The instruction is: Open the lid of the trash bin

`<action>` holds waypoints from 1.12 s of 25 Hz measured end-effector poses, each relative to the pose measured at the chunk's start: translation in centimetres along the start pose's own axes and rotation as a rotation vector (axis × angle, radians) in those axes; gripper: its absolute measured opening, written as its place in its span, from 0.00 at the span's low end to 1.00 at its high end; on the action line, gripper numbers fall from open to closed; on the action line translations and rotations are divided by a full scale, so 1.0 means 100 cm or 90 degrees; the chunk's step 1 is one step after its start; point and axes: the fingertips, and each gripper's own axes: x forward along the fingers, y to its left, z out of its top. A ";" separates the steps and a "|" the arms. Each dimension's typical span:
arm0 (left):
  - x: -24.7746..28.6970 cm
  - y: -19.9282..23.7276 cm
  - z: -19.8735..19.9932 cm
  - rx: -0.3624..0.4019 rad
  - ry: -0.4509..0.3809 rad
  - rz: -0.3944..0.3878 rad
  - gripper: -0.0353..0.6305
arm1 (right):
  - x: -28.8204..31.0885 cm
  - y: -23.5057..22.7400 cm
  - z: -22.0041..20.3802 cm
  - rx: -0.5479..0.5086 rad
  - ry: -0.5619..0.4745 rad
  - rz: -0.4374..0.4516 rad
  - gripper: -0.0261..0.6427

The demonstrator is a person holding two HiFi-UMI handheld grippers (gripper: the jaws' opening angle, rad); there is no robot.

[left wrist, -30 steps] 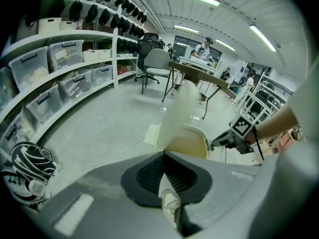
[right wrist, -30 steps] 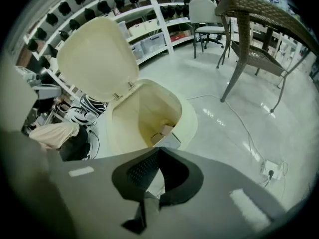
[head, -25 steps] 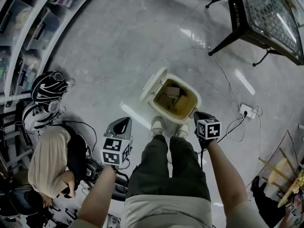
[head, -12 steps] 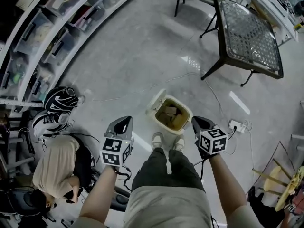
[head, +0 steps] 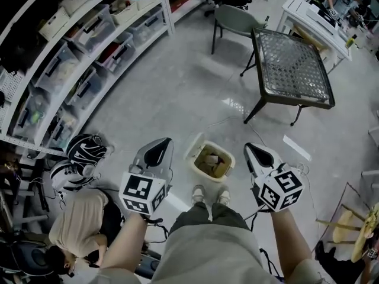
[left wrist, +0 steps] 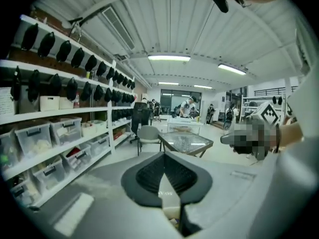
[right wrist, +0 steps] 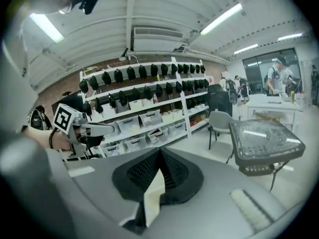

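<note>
The cream trash bin stands on the floor just beyond the person's shoes. Its lid is flipped up on the far-left side, and brown cardboard scraps show inside. My left gripper hangs high above the floor, to the left of the bin, with its jaws together and empty. My right gripper is held to the right of the bin, also shut and empty. Neither touches the bin. In the gripper views, the left gripper and right gripper point level across the room.
A black mesh table and a grey chair stand beyond the bin. Shelves with storage boxes run along the left. A seated person and a helmet are at lower left. Cables lie on the floor at right.
The head view has risen and pulled back, so the bin looks smaller and more of the room shows. Both grippers have lifted toward the camera. The lid stays open.
</note>
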 end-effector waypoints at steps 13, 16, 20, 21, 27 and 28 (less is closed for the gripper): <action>-0.057 -0.055 0.136 0.121 -0.150 0.008 0.06 | -0.107 0.063 0.158 -0.128 -0.219 0.026 0.04; -0.068 -0.067 0.148 0.129 -0.165 0.008 0.06 | -0.124 0.077 0.180 -0.147 -0.257 0.034 0.04; -0.073 -0.074 0.155 0.148 -0.171 0.007 0.06 | -0.132 0.084 0.193 -0.156 -0.270 0.048 0.04; -0.073 -0.075 0.156 0.152 -0.171 0.008 0.06 | -0.132 0.085 0.193 -0.158 -0.269 0.050 0.04; -0.072 -0.075 0.160 0.175 -0.172 0.016 0.06 | -0.126 0.081 0.188 -0.159 -0.256 0.057 0.04; -0.070 -0.075 0.161 0.178 -0.173 0.018 0.06 | -0.125 0.079 0.187 -0.159 -0.255 0.057 0.04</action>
